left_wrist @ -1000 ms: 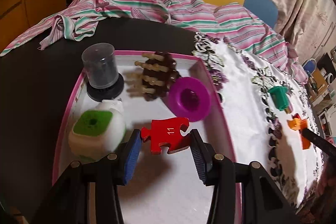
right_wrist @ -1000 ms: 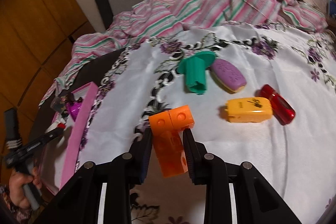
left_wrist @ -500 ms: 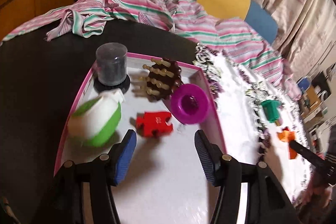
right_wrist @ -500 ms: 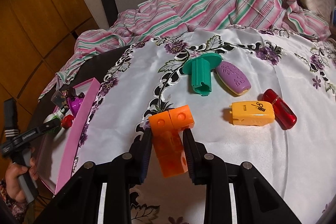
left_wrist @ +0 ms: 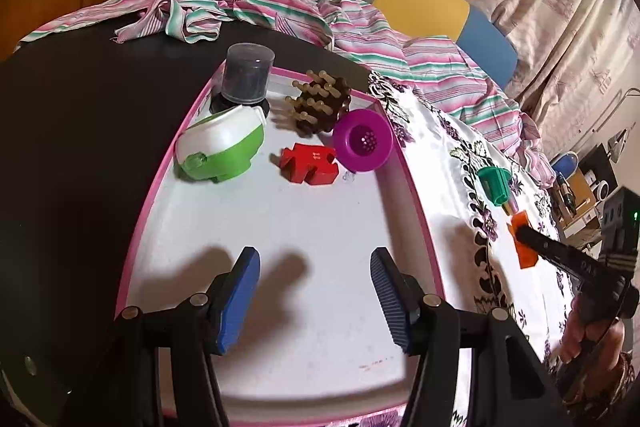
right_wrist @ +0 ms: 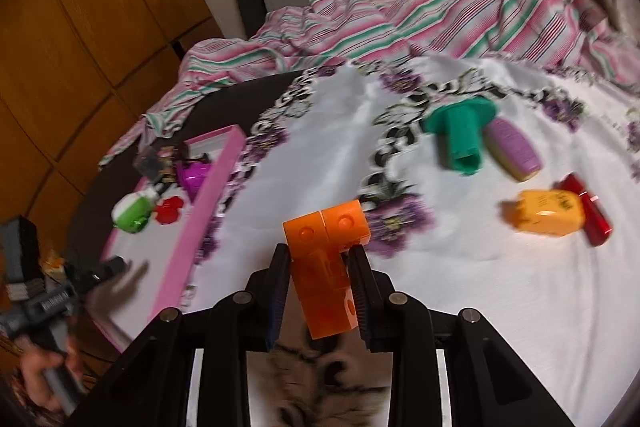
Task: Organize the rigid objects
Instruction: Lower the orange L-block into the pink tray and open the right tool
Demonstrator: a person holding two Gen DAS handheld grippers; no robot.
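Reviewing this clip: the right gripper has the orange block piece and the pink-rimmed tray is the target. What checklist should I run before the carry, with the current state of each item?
1. Right gripper shut on the orange L-shaped block piece: ok, fingers press both sides.
2. Block lifted off the white floral cloth: cannot tell.
3. Left gripper open and holding nothing: ok.
4. Left gripper out of the drop zone: not ok, it hangs over the near part of the pink-rimmed white tray.
5. Bare tray floor for the block: ok, in front of the red puzzle piece.
6. Green-and-white container upright: not ok, it lies tilted.

Left gripper point(left_wrist: 314, 297) agape; right gripper point(right_wrist: 320, 291) clamped
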